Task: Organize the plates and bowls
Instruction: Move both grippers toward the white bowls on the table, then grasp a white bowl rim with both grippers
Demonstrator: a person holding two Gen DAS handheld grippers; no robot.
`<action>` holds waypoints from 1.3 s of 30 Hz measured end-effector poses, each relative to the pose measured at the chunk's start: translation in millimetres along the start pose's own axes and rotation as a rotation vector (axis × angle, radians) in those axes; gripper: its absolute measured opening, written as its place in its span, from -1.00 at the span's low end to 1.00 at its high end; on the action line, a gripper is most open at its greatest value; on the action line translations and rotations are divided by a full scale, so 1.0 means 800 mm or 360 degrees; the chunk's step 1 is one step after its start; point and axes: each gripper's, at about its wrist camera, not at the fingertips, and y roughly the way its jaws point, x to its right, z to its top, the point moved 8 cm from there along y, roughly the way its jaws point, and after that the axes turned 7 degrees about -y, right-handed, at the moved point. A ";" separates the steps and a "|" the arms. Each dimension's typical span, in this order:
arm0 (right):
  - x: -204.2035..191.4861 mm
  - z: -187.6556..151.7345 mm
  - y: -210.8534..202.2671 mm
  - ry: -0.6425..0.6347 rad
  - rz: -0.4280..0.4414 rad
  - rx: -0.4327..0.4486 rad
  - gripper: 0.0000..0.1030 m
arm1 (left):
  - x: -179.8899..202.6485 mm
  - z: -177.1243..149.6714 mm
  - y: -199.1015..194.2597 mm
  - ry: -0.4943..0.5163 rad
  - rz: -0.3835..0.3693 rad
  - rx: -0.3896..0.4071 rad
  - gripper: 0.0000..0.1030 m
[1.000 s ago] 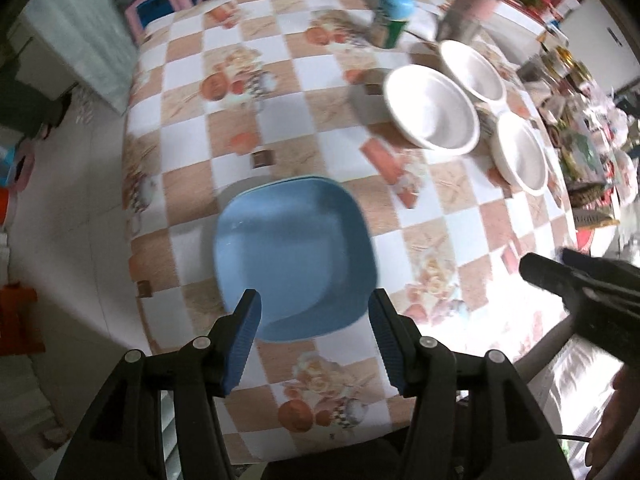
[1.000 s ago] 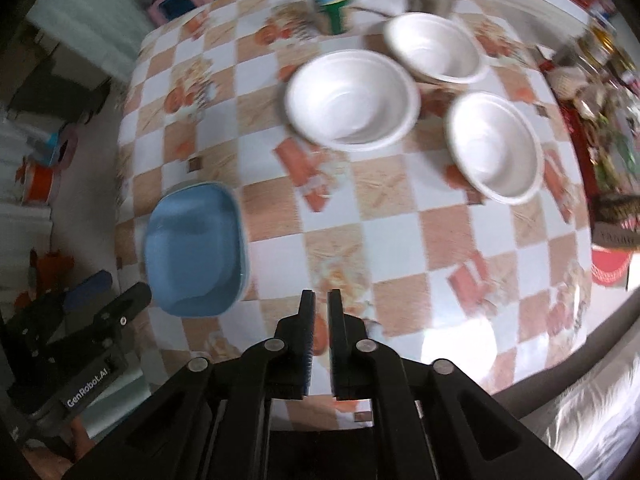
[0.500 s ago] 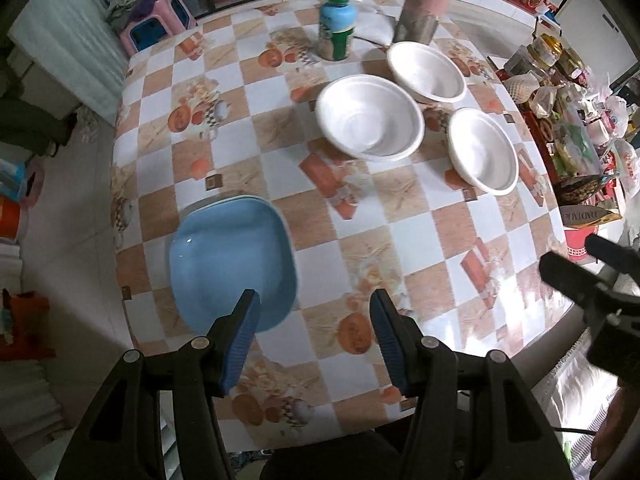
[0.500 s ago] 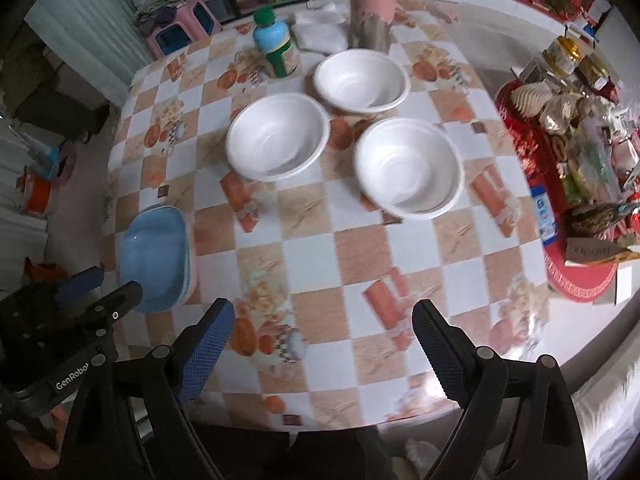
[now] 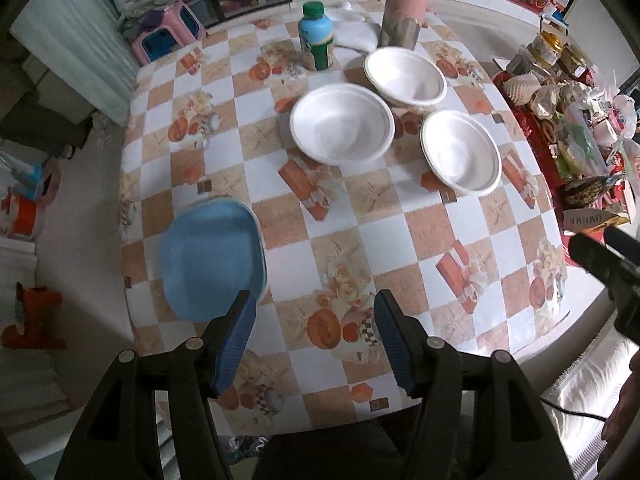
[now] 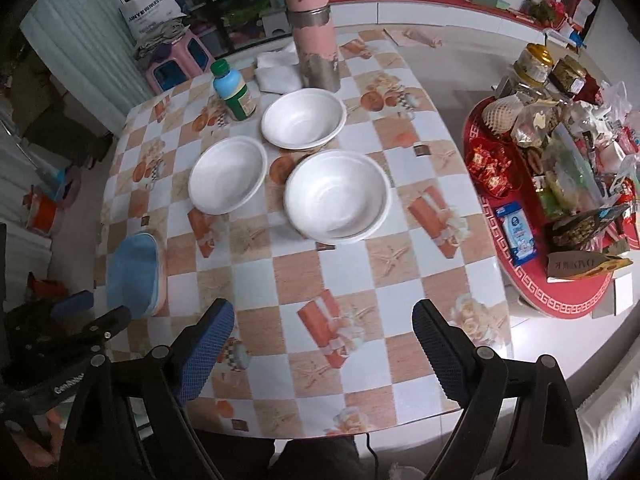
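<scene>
I see three white bowls, all upright and empty, clustered on the far half of the checkered worktop (image 6: 360, 280). The far bowl (image 6: 303, 119) sits nearest the back edge. The left bowl (image 6: 227, 174) is just beside it, nearer me. The near-right bowl (image 6: 338, 195) looks like the biggest in my right view and may be two nested, I can't tell. None overlap, gaps are small. The blue plates (image 5: 212, 256), squarish with rounded corners, lie flat in a stack at the worktop's left edge, well apart from the bowls. The stack's count is unclear.
</scene>
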 end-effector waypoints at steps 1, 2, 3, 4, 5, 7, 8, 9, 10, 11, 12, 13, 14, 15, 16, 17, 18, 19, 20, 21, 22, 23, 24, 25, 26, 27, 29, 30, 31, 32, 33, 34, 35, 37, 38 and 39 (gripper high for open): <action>0.002 -0.001 -0.003 0.0005 0.0002 0.0008 0.78 | 0.000 0.004 -0.002 0.0002 -0.0002 0.0011 0.27; 0.002 -0.002 -0.004 0.0010 0.0002 0.0011 0.78 | 0.001 0.009 -0.005 0.0007 -0.0012 0.0024 0.27; 0.003 -0.002 -0.006 0.0027 0.0002 0.0017 0.78 | 0.002 0.013 -0.007 0.0011 -0.0023 0.0035 0.27; 0.004 -0.002 -0.009 0.0055 0.0002 0.0023 0.78 | 0.003 0.018 -0.009 0.0015 -0.0037 0.0045 0.27; 0.004 -0.001 -0.010 0.0074 0.0001 0.0026 0.78 | 0.006 0.022 -0.012 0.0020 -0.0058 0.0056 0.27; 0.005 0.000 -0.015 0.0104 -0.0012 0.0020 0.78 | 0.010 0.027 -0.018 0.0046 -0.0093 0.0086 0.28; 0.004 0.001 -0.018 0.0105 -0.0021 0.0018 0.78 | 0.013 0.029 -0.021 0.0075 -0.0099 0.0104 0.29; 0.004 0.004 -0.025 0.0099 -0.0037 0.0032 0.78 | 0.014 0.029 -0.022 0.0093 -0.0108 0.0109 0.29; 0.003 0.005 -0.029 0.0094 -0.0055 0.0045 0.78 | 0.015 0.030 -0.022 0.0106 -0.0121 0.0109 0.30; 0.002 0.008 -0.033 0.0096 -0.0081 0.0052 0.78 | 0.015 0.030 -0.021 0.0115 -0.0137 0.0108 0.30; 0.002 0.009 -0.034 0.0100 -0.0095 0.0053 0.78 | 0.014 0.030 -0.019 0.0116 -0.0151 0.0103 0.30; 0.000 0.010 -0.037 0.0107 -0.0113 0.0057 0.78 | 0.014 0.029 -0.016 0.0114 -0.0173 0.0090 0.31; -0.002 0.010 -0.039 0.0108 -0.0122 0.0059 0.78 | 0.014 0.028 -0.012 0.0110 -0.0198 0.0072 0.31; -0.005 0.010 -0.041 0.0104 -0.0135 0.0060 0.78 | 0.015 0.026 -0.008 0.0109 -0.0216 0.0059 0.31; -0.009 0.007 -0.043 0.0092 -0.0158 0.0052 0.78 | 0.017 0.024 -0.004 0.0114 -0.0233 0.0050 0.31; -0.010 0.006 -0.042 0.0086 -0.0168 0.0046 0.78 | 0.021 0.020 0.001 0.0124 -0.0245 0.0037 0.31; -0.012 0.001 -0.043 0.0080 -0.0185 0.0037 0.78 | 0.026 0.016 0.008 0.0136 -0.0256 0.0010 0.31; -0.013 -0.002 -0.044 0.0077 -0.0187 0.0038 0.78 | 0.028 0.013 0.012 0.0140 -0.0264 -0.0011 0.31; -0.014 -0.006 -0.045 0.0077 -0.0179 0.0042 0.78 | 0.033 0.010 0.015 0.0148 -0.0268 -0.0035 0.31; -0.012 -0.011 -0.045 0.0081 -0.0172 0.0034 0.78 | 0.036 0.010 0.014 0.0157 -0.0271 -0.0035 0.31; -0.010 -0.013 -0.045 0.0088 -0.0166 0.0028 0.78 | 0.039 0.011 0.012 0.0170 -0.0273 -0.0023 0.31; -0.007 -0.015 -0.045 0.0098 -0.0159 0.0026 0.78 | 0.043 0.012 0.010 0.0180 -0.0275 -0.0012 0.31; 0.000 -0.015 -0.046 0.0113 -0.0148 0.0034 0.78 | 0.046 0.014 0.011 0.0181 -0.0279 -0.0012 0.31; 0.007 -0.013 -0.047 0.0120 -0.0141 0.0045 0.78 | 0.049 0.017 0.012 0.0178 -0.0284 -0.0016 0.31; 0.015 -0.011 -0.047 0.0116 -0.0143 0.0054 0.78 | 0.053 0.019 0.013 0.0173 -0.0287 -0.0022 0.31; 0.021 -0.008 -0.047 0.0110 -0.0148 0.0056 0.78 | 0.057 0.021 0.015 0.0170 -0.0287 -0.0028 0.31; 0.038 -0.002 -0.041 0.0102 -0.0135 0.0058 0.78 | 0.071 0.027 0.020 0.0156 -0.0287 -0.0040 0.31; 0.043 0.000 -0.037 0.0097 -0.0121 0.0057 0.78 | 0.076 0.030 0.023 0.0151 -0.0286 -0.0044 0.31; 0.049 0.003 -0.033 0.0090 -0.0110 0.0053 0.78 | 0.083 0.035 0.026 0.0143 -0.0283 -0.0049 0.31; 0.057 0.006 -0.026 0.0071 -0.0100 0.0046 0.78 | 0.092 0.041 0.031 0.0114 -0.0291 -0.0050 0.31; 0.063 0.010 -0.018 0.0052 -0.0086 0.0034 0.78 | 0.097 0.046 0.035 0.0082 -0.0296 -0.0054 0.31; 0.073 0.016 -0.006 0.0029 -0.0065 0.0008 0.78 | 0.102 0.052 0.041 0.0045 -0.0289 -0.0058 0.31; 0.077 0.021 0.004 0.0008 -0.0047 -0.0012 0.78 | 0.108 0.058 0.050 0.0000 -0.0280 -0.0065 0.31; 0.085 0.030 0.018 -0.0039 -0.0015 -0.0032 0.78 | 0.119 0.068 0.068 -0.0078 -0.0255 -0.0096 0.31; 0.090 0.040 0.030 -0.0093 0.0006 -0.0042 0.78 | 0.126 0.073 0.078 -0.0122 -0.0253 -0.0120 0.31; 0.093 0.045 0.039 -0.0122 0.0014 -0.0052 0.78 | 0.132 0.077 0.086 -0.0154 -0.0249 -0.0133 0.31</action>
